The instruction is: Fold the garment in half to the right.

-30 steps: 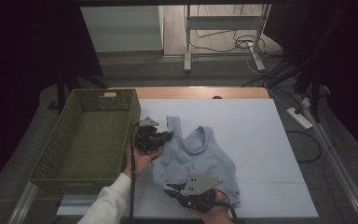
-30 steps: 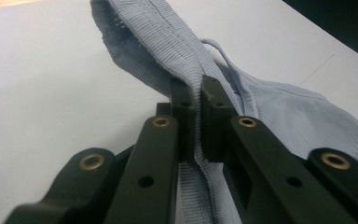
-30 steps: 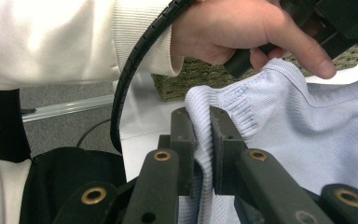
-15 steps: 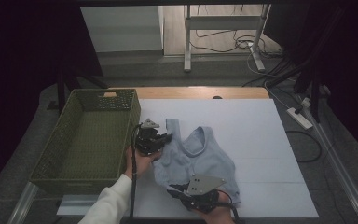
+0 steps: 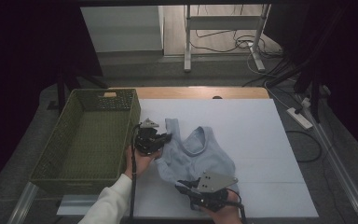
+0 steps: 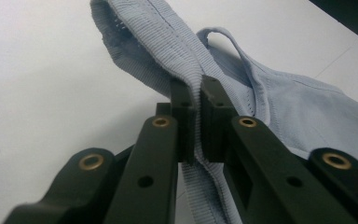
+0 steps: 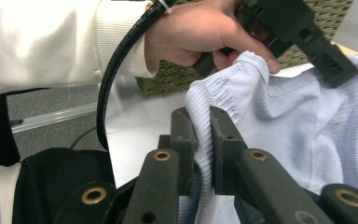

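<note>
A: Where is the garment right now?

B: Your pale blue ribbed top [image 5: 193,156] lies on the white table [image 5: 261,140], a little toward six o'clock from the middle of it. The green woven basket [image 5: 86,135] sits at nine o'clock from the top, just beside your left hand [image 5: 140,161].

A: What is your left gripper doing?

B: Your left gripper [image 5: 161,140] is at the top's ten o'clock edge. In the left gripper view its jaws are closed on a ribbed strap [image 6: 177,51] of the fabric, which runs up between the two pads [image 6: 184,107] and folds over beyond them.

A: And the right one?

B: Your right gripper [image 5: 186,186] is at the top's six o'clock edge, near the table's front edge, with its grey three-cornered plate [image 5: 216,181] facing up. In the right gripper view its jaws are pressed together on a ribbed hem [image 7: 204,135] that stands up between them.

A: Does either hand show in the other's camera?

B: Yes. The right gripper view shows your left hand [image 7: 200,32] in a white sleeve [image 7: 56,42], holding the left gripper [image 7: 298,32] against the cloth, with the black cable [image 7: 116,65] curving down from it and the basket [image 7: 326,14] behind.
</note>
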### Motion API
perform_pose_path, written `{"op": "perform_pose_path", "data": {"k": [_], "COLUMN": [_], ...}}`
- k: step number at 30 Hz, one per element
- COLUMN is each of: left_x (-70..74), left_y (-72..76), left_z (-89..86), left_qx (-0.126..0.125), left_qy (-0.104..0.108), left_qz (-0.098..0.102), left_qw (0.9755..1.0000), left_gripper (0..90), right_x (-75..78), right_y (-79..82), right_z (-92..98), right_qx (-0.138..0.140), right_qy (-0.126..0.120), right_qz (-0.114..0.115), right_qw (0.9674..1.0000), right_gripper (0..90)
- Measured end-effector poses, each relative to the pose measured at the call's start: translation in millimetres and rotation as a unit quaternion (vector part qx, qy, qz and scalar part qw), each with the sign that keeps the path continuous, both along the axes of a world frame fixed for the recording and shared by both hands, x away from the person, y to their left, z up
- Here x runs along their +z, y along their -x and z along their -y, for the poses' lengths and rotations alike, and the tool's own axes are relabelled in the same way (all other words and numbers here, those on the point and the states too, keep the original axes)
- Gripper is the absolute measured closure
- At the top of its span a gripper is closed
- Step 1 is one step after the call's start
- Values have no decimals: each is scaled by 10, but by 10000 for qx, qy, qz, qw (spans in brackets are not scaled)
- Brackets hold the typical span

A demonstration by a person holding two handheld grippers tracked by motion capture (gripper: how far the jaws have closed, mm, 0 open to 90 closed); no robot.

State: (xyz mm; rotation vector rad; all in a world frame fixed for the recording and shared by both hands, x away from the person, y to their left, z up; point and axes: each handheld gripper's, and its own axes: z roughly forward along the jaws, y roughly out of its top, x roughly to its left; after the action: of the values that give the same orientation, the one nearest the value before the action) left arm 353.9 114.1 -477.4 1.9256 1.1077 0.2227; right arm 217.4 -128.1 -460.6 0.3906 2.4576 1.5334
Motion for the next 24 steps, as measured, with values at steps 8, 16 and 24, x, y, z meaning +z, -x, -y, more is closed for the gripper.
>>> {"op": "perform_pose_path", "data": {"k": [8,16,24], "left_x": [6,31,44], "left_y": [0,-5,-7], "left_z": [3,57,67], "left_qx": [6,-31,-22], "left_qy": [13,1,-31], "left_qz": [26,65,22], "left_qw": [10000,10000,10000], "left_gripper": [850,850,850], "right_x": [22,15,45], "right_y": [-18,-47,-23], "right_z": [85,168,259], "right_qx": [-126,-229,-356], "right_qy": [-9,3,2], "right_qz": [2,-44,-7], "right_qw": [9999,9997,9994], "right_gripper": [815,814,815]}}
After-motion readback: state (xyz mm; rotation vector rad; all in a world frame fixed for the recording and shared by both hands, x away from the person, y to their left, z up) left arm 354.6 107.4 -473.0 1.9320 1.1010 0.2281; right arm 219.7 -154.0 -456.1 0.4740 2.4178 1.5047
